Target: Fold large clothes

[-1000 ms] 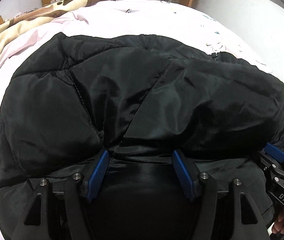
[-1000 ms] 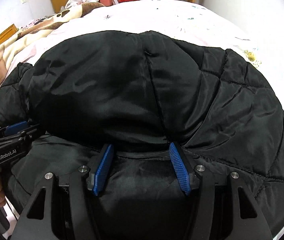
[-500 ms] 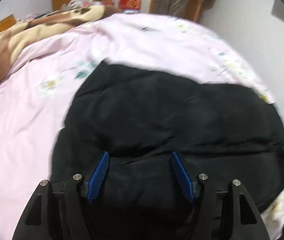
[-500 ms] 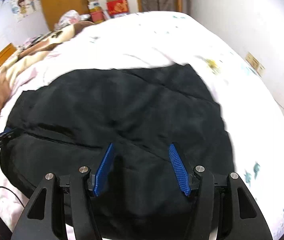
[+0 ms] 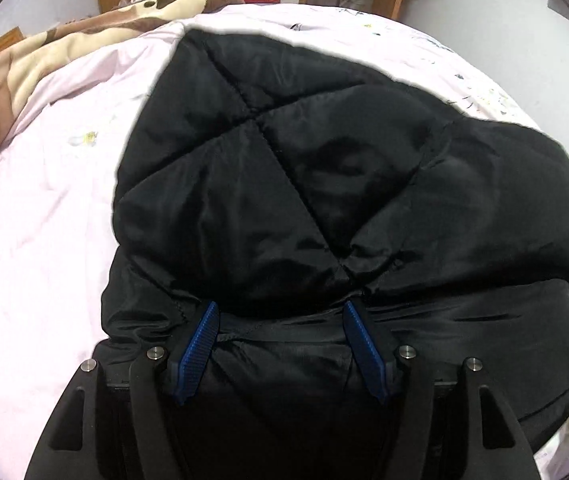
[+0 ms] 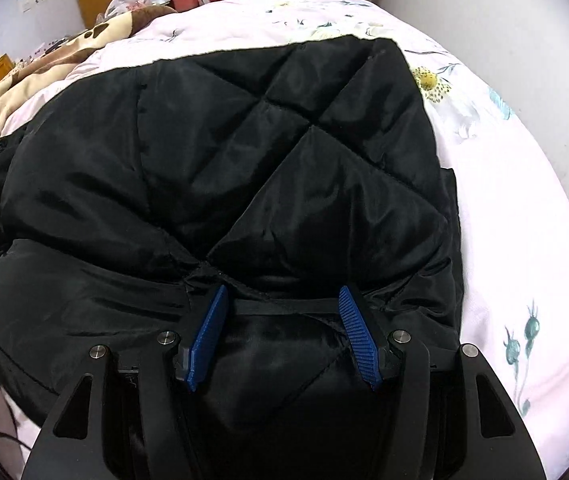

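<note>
Both grippers, left gripper (image 5: 280, 350) and right gripper (image 6: 282, 336), each clamp a thick bunch of the black quilted jacket (image 5: 324, 184); keep both level while folding it over the pink bedspread (image 5: 44, 220).

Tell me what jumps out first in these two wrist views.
A bulky black quilted jacket fills the centre of both views, lying on a pale pink floral bedsheet. Each blue-padded claw, left and right, has thick jacket fabric bunched between its pads. A brown paw-print blanket lies at far left.
</note>
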A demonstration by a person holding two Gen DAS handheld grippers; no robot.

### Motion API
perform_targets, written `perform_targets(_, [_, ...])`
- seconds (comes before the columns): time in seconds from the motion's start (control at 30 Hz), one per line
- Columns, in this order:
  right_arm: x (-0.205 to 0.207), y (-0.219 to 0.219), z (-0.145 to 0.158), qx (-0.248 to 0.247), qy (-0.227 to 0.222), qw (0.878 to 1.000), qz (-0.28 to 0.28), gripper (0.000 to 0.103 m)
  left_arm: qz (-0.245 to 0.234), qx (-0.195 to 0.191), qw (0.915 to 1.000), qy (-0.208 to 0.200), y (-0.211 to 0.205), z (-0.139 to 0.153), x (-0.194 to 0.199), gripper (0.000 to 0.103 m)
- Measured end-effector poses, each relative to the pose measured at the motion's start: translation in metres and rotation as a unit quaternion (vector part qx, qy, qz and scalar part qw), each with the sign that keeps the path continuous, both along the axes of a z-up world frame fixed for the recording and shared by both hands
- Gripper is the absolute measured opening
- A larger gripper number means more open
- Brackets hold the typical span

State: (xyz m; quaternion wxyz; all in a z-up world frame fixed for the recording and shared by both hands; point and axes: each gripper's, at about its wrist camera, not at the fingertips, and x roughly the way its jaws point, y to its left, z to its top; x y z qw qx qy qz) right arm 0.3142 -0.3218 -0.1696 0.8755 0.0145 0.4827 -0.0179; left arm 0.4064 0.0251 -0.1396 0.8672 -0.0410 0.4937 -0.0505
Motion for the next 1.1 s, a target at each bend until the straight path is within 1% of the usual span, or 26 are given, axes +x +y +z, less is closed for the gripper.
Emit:
perform_targets(0.03, [0.001,0.0,0.007,0.0,-0.001,1.0,0.0,0.058,0.003,-0.01,0.9999,-0.003,0.004,0.008,-0.004,0.065])
perform_targets(0.07, [-0.003,-0.002,0.016,0.0,-0.009,1.0,0.001,0.058,0.0,-0.009,0.9999,-0.007,0.008,0.016,-0.009,0.065])
perform_targets(0.13, [-0.015,-0.006,0.034,0.0,-0.033,0.999,-0.004,0.058,-0.004,0.001,0.9997,-0.025,0.016,0.03,-0.018,0.065])
perform_targets(0.2, [-0.026,-0.014,0.046,-0.007,-0.048,0.999,-0.012,0.058,0.001,0.012,0.9992,-0.038,0.025,0.036,-0.027,0.065])
perform_targets(0.23, [-0.028,-0.017,0.045,-0.013,-0.047,0.999,-0.017,0.058,0.006,0.022,0.999,-0.04,0.029,0.034,-0.031,0.065])
perform_targets(0.3, [-0.025,-0.025,0.034,-0.018,-0.031,0.999,-0.021,0.058,0.014,0.035,0.9989,-0.027,0.035,0.023,-0.032,0.065])
perform_targets(0.37, [-0.019,-0.027,0.02,-0.014,-0.016,1.0,-0.02,0.058,0.018,0.026,0.9994,-0.016,0.041,0.008,-0.029,0.067])
perform_targets(0.47, [-0.011,-0.027,0.006,0.0,-0.013,1.0,-0.028,0.058,0.023,0.03,0.9992,-0.01,0.039,-0.006,-0.022,0.068])
perform_targets(0.57, [-0.002,-0.019,0.0,-0.013,-0.009,1.0,-0.025,0.059,0.02,0.037,0.9991,-0.006,0.036,-0.012,-0.019,0.068])
perform_targets(0.67, [0.002,-0.022,0.004,-0.006,-0.005,1.0,-0.021,0.059,0.012,0.03,0.9995,0.001,0.033,-0.012,-0.011,0.068])
perform_targets(0.73, [0.0,-0.027,0.01,0.003,0.0,1.0,-0.017,0.059,0.003,0.024,0.9997,0.0,0.04,0.0,-0.01,0.067])
perform_targets(0.8, [-0.007,-0.031,0.018,0.011,-0.001,1.0,-0.011,0.06,-0.009,0.034,0.9993,-0.012,0.044,0.011,-0.013,0.071])
perform_targets(0.83, [-0.01,-0.033,0.024,0.017,-0.005,1.0,-0.008,0.06,-0.014,0.034,0.9991,-0.019,0.048,0.017,-0.016,0.076])
perform_targets(0.87, [-0.014,-0.037,0.029,0.022,-0.01,1.0,-0.005,0.06,-0.022,0.025,0.9992,-0.021,0.053,0.022,-0.018,0.081])
perform_targets(0.9, [-0.018,-0.04,0.033,0.03,-0.015,0.999,-0.003,0.06,-0.027,0.014,0.9993,-0.021,0.058,0.024,-0.018,0.083])
perform_targets(0.93, [-0.02,-0.044,0.038,0.043,-0.018,0.999,0.001,0.063,-0.031,0.001,0.9994,-0.015,0.067,0.027,-0.016,0.086])
perform_targets(0.97, [-0.023,-0.049,0.04,0.051,-0.018,0.999,0.001,0.066,-0.032,-0.009,0.9994,-0.01,0.074,0.028,-0.015,0.087])
perform_targets(1.0, [-0.025,-0.054,0.044,0.055,-0.021,0.998,-0.005,0.071,-0.029,-0.019,0.9994,-0.002,0.084,0.029,-0.014,0.087])
perform_targets(1.1, [-0.027,-0.066,0.05,0.058,-0.019,0.998,-0.008,0.074,-0.017,-0.034,0.9992,0.014,0.116,0.024,-0.003,0.087])
